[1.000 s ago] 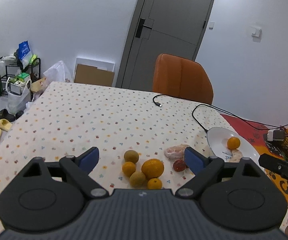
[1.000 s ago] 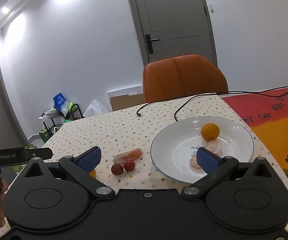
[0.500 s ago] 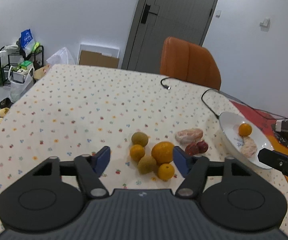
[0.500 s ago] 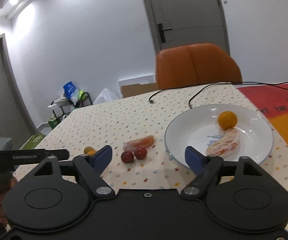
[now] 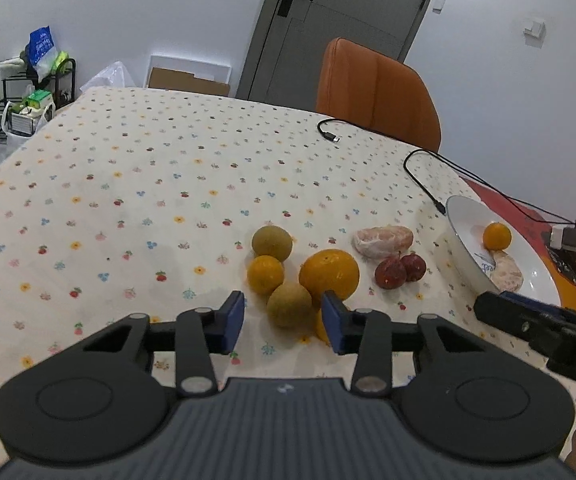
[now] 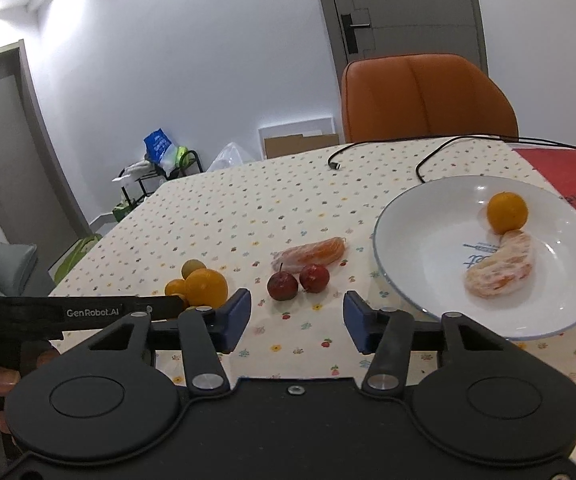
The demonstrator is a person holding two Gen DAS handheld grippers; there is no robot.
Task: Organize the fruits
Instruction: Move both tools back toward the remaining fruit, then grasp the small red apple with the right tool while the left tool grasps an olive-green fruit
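On the dotted tablecloth lies a cluster of fruit: a large orange [image 5: 329, 273], a small orange [image 5: 265, 274] and two green-brown round fruits [image 5: 271, 243] [image 5: 290, 305]. My left gripper [image 5: 283, 324] is open, and the nearer green-brown fruit sits just ahead between its blue pads, untouched. Another small orange is partly hidden behind the right pad. Two red fruits [image 6: 283, 285] and a peeled citrus piece [image 6: 310, 255] lie just ahead of my open, empty right gripper [image 6: 296, 320]. The white plate [image 6: 392, 264] holds a small orange [image 6: 506, 213] and a peeled segment [image 6: 500, 270].
A black cable [image 5: 420, 176] runs across the far side of the table to the plate. An orange chair [image 5: 376, 92] stands behind the table. A red mat [image 6: 568, 172] lies right of the plate. A rack with bags [image 5: 27, 92] stands on the floor at left.
Both grippers have come lower and closer to the fruit, and their fingers have narrowed. The left now frames the near green-brown fruit; the right faces the red fruits.
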